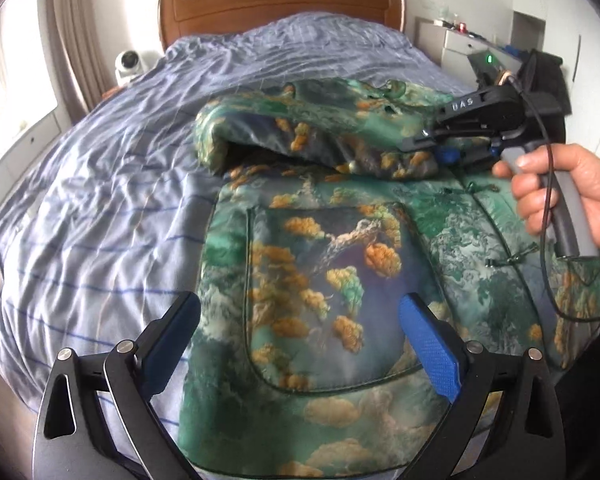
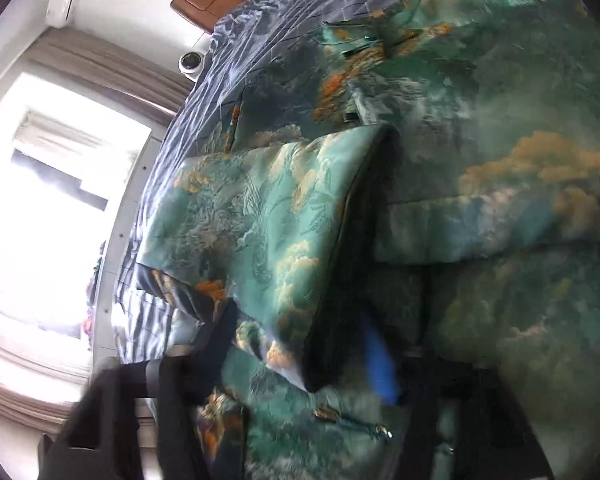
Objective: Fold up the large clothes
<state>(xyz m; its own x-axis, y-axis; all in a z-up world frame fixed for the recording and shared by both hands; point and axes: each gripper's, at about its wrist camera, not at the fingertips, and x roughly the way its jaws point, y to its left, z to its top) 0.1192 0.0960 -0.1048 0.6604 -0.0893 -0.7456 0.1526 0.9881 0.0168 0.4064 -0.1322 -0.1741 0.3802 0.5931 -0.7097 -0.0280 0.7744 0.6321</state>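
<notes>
Right tool [image 1: 428, 142] pinching sleeve, green-and-orange printed jacket [image 1: 324, 264] on bed [image 1: 100, 184]

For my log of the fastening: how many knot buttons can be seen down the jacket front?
2: one knot button near the right gripper, another lower on the jacket. More may be hidden.

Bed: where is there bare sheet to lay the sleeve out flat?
Bare sheet lies left of the jacket, running up to the headboard. The right side is crowded: the right hand-held gripper grips the sleeve there, folded across the jacket.
</notes>
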